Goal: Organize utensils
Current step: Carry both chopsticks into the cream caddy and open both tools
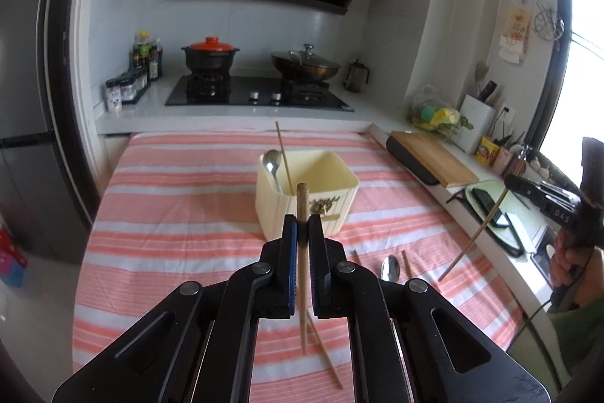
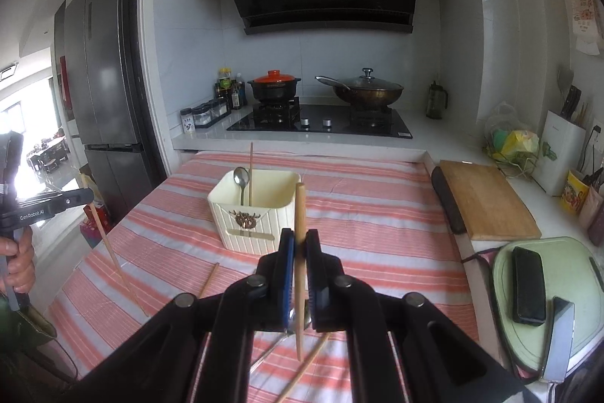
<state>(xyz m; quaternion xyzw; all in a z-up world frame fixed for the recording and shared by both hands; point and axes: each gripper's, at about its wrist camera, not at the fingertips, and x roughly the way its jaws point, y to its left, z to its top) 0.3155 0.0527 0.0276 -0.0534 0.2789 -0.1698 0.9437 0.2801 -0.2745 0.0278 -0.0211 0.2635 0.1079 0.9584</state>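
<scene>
**Both grippers lifted, each clamped on one chopstick**

The left gripper (image 1: 302, 225) is clenched on a pale wooden chopstick (image 1: 302, 252), which stands nearly upright between the blue pads, its blunt end above the jaws and its tip hanging over the cloth. The right gripper (image 2: 299, 240) grips a second wooden chopstick (image 2: 299, 252) in the same manner, slightly tilted.

Ahead of both, on the pink-and-white striped cloth (image 1: 170, 214) covering the table, stands the cream ribbed plastic utensil holder (image 1: 305, 199). A steel spoon (image 1: 272, 165) and one thin chopstick (image 1: 284, 157) already lean inside it at its far left corner.

Loose utensils lie on the cloth near the grippers: another steel spoon (image 1: 390, 269), short chopstick ends beside it, and a chopstick (image 1: 326, 357) lying aslant under the left jaws.

To the right, along the white counter, sit a wooden cutting board (image 2: 487, 203), a black phone (image 2: 528, 289) on a pale green tray (image 2: 573, 274), and a white knife block (image 2: 562, 153). Behind the table are the black gas hob (image 2: 321, 123), a black clay pot with an orange lid (image 2: 273, 85) and a lidded wok (image 2: 368, 91).
</scene>
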